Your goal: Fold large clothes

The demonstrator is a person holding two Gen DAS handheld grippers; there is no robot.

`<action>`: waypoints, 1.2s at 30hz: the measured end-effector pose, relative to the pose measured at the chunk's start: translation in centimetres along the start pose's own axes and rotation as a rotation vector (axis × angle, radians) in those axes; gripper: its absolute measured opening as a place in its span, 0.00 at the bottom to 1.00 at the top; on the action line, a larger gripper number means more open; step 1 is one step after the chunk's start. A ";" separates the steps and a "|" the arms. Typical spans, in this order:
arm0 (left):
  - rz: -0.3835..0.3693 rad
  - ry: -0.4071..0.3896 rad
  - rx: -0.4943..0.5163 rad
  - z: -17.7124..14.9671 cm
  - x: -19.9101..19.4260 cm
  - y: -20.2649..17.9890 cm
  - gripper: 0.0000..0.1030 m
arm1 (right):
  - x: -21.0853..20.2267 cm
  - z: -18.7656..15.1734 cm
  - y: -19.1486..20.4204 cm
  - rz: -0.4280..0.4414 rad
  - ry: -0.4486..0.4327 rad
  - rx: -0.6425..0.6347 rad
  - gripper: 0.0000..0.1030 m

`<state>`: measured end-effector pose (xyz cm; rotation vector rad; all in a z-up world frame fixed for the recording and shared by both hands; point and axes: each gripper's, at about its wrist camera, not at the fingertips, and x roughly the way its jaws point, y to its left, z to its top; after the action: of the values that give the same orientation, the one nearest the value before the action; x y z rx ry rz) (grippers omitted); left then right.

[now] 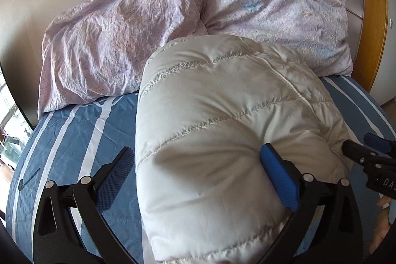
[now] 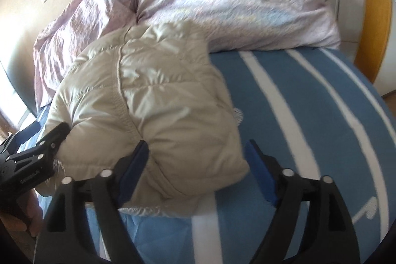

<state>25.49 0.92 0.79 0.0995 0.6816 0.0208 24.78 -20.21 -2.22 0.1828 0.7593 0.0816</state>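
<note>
A puffy white jacket point(image 1: 210, 140) lies folded in a fat bundle on the blue striped bed sheet point(image 1: 74, 130), just in front of a crumpled pink duvet point(image 1: 118, 41).

The left gripper point(image 1: 198, 180) has its jaws wide apart, with the jacket's edge between them (only the right pad touches the cloth).

The right gripper point(image 2: 198, 175) is wide apart too, with the jacket's corner sitting loose between its blue pads point(image 2: 259, 170).

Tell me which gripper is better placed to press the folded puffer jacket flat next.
Left, probably. The left gripper straddles the jacket body with jaws wide open; the right gripper spans only its corner over the striped sheet.
</note>
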 end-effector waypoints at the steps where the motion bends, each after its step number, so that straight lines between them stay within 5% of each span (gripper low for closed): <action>1: -0.002 -0.003 -0.006 0.0 -0.3 0.2 0.99 | -0.7 0.1 0.0 -0.025 -0.022 -0.006 0.89; 3: -0.010 -0.013 -0.020 -0.1 -1.0 0.7 0.99 | -2.2 0.2 0.1 -0.101 -0.080 -0.028 0.98; 8: -0.014 -0.040 -0.052 -0.8 -3.7 2.5 0.99 | -5.2 -0.1 0.4 -0.182 -0.160 -0.071 0.98; 18: -0.007 -0.070 -0.107 -3.4 -9.6 5.9 0.99 | -9.1 -1.8 2.0 -0.079 -0.133 -0.057 0.98; 36: -0.103 0.072 -0.137 -8.1 -13.2 4.3 0.99 | -12.6 -7.0 5.1 -0.046 -0.048 -0.125 0.98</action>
<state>10.22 5.17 3.28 -0.0679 0.7542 -0.0280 10.81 -16.06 2.38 0.0483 0.7076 0.0810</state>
